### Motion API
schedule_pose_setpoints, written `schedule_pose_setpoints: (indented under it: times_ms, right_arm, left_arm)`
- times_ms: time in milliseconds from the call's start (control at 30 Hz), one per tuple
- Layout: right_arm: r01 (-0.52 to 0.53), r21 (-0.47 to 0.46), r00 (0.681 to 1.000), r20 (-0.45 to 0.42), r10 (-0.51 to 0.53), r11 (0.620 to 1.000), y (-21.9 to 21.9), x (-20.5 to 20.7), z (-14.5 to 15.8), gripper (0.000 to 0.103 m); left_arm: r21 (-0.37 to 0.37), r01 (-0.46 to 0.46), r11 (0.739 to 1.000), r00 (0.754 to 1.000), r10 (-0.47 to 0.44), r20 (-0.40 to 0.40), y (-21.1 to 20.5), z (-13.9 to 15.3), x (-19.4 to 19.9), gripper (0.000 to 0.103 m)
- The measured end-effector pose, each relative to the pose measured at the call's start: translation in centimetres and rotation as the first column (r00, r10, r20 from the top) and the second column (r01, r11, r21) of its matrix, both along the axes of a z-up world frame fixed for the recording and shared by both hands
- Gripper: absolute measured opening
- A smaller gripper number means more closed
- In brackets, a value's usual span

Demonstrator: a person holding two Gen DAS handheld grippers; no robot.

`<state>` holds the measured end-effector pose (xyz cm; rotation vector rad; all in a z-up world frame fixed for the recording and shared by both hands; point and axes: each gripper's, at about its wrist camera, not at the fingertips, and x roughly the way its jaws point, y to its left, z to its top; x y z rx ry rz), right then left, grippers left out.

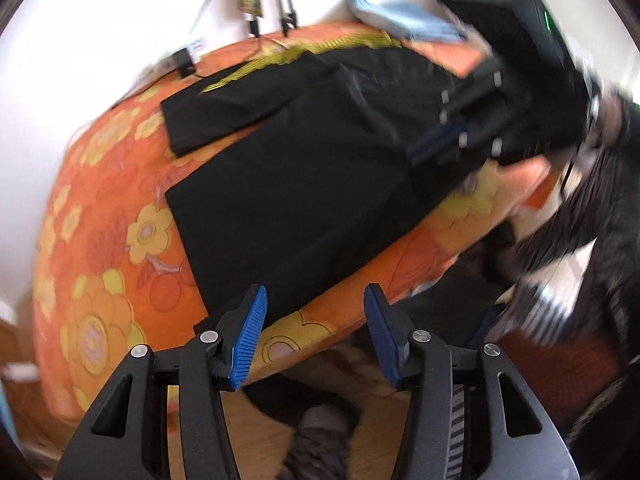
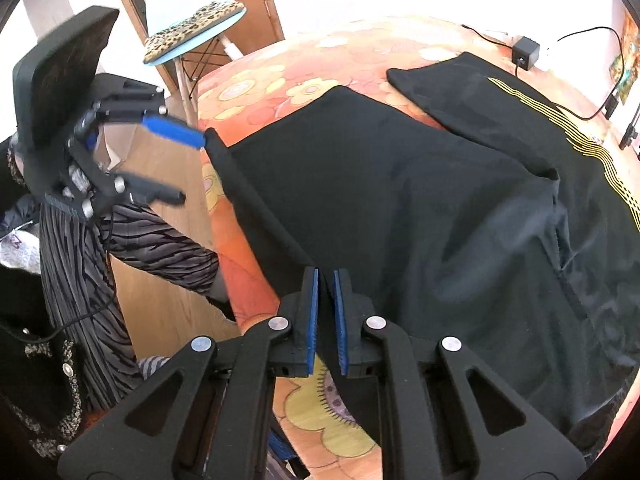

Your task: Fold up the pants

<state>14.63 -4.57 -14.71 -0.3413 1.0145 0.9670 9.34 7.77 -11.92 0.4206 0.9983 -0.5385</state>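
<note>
Black fabric covers most of the orange flowered bed (image 2: 256, 80): the pants (image 2: 400, 208) lie spread flat across it, 1 leg reaching toward the far side, the other running along the near edge, where its hem overhangs slightly. That flat spread is what lets you fold cleanly, so it seems laid out on purpose.

Your right tongs (image 2: 326, 312) are clenched on the pants at the near edge of the bed, the blue pads (image 2: 313, 320) pressed together with a ridge of cloth rising between them. Holding the edge there gives you 1 anchor for lifting that side over.

Your left tongs (image 1: 314, 332) are released, pads apart with nothing between them, hovering just off the near edge by the leg hem. In the right wrist view 1 blue finger sits right beside the hem corner; whether it touches is hard to tell. I judge you are lining up a 2nd grip so both ends of the same edge rise together.

A charger (image 2: 526, 53) with its cable rests near the far edge, beside the yellow-striped leg, well apart from both tongs.
</note>
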Motion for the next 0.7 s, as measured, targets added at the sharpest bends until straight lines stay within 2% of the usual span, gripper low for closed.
schedule_pose_setpoints:
  times_ms: [67, 200, 367, 667, 700]
  right_arm:
    - [-0.003, 0.0, 1.0, -0.001, 0.003, 1.0, -0.1, -0.1, 0.0, 0.009]
    - [-0.026, -0.003, 1.0, -0.004, 0.026, 1.0, -0.1, -1.0, 0.0, 0.009]
    - [-0.036, -0.021, 0.999, -0.001, 0.036, 0.999, 0.0, -1.4, -0.4, 0.009]
    - [-0.027, -0.012, 1.0, -0.002, 0.027, 1.0, -0.4, -1.1, -0.4, 0.009]
    - [-0.027, -0.009, 1.0, -0.002, 0.027, 1.0, -0.4, -1.1, -0.3, 0.009]
  left_arm:
    - [0.036, 0.005, 0.999, 1.0, -0.006, 0.013, -0.1, -0.5, 0.3, 0.05]
    - [0.036, 0.002, 0.999, 1.0, -0.003, 0.025, 0.6, 0.1, 1.4, 0.05]
    - [0.055, 0.063, 0.997, 0.997, -0.06, -0.039, 1.0, -0.3, 2.4, 0.057]
    - [0.074, 0.03, 0.997, 0.996, -0.023, -0.089, 3.1, -1.3, 2.4, 0.057]
    - [0.069, 0.022, 0.997, 0.995, -0.015, -0.094, 3.4, -1.4, 2.6, 0.051]
